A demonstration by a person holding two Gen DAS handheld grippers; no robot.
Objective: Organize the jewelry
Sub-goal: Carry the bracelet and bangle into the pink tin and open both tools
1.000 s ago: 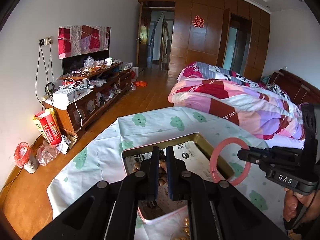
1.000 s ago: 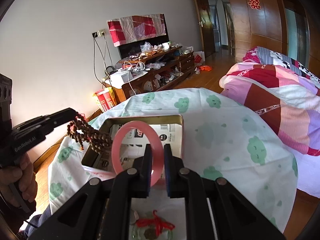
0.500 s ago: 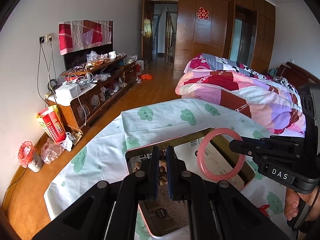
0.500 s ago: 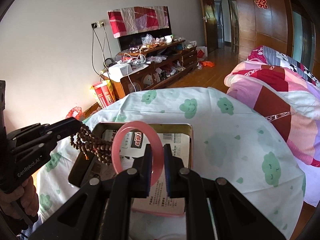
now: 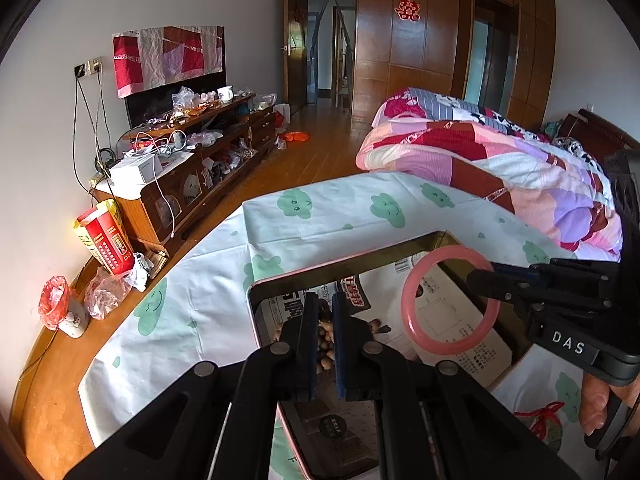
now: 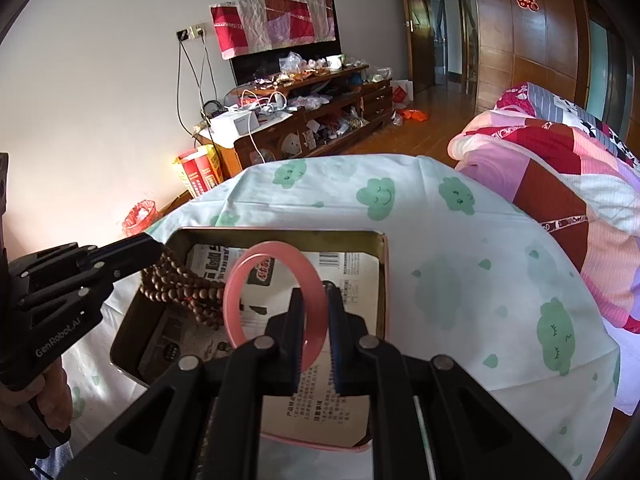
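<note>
An open metal tin lined with printed paper sits on a cloud-print cloth. My left gripper is shut on a string of brown wooden beads and holds it over the tin's left part; the beads hang from that gripper in the right wrist view. My right gripper is shut on a pink bangle and holds it upright over the tin's middle. The bangle and right gripper also show in the left wrist view.
A jade pendant on a red cord lies on the cloth beside the tin. A bed with a patchwork quilt stands to the right. A cluttered TV cabinet lines the left wall.
Both grippers have moved forward and lower over the tin with their loads. The beads and the bangle now hang inside the tin's outline, closer to its paper lining.
</note>
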